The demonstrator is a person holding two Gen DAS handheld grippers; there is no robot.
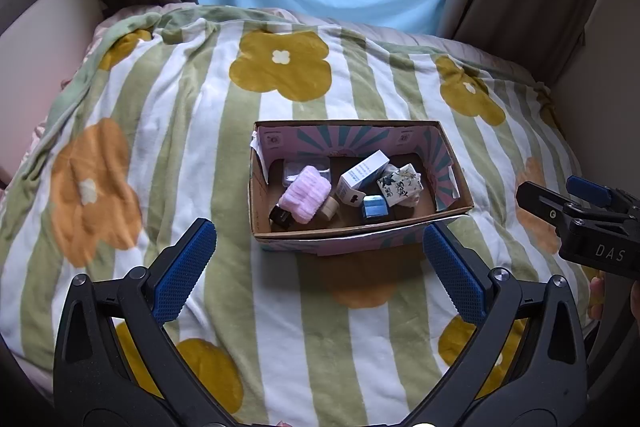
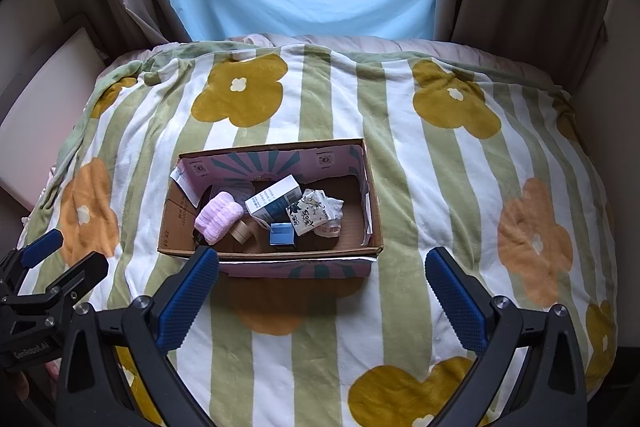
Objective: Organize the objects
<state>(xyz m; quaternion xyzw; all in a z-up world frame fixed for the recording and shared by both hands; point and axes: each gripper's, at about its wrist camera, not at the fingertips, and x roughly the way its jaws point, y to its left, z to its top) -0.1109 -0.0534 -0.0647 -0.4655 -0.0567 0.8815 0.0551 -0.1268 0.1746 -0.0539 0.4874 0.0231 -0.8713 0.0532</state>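
left wrist view: the left gripper (image 1: 320,259) and right gripper (image 2: 322,283) both hover spread apart, holding nothing, near the cardboard box (image 1: 360,231) of small items on the flowered blanket (image 1: 160,131).

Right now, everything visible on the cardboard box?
The cardboard box is open-topped, rectangular and low-walled, with brown corrugated board inside and pink-and-teal sunburst print on its folded-in flaps. It sits upright on the floral blanket. Inside lie a pink towel roll, a white carton, a small blue box and a floral pouch. Neither pair of tongs touches it.
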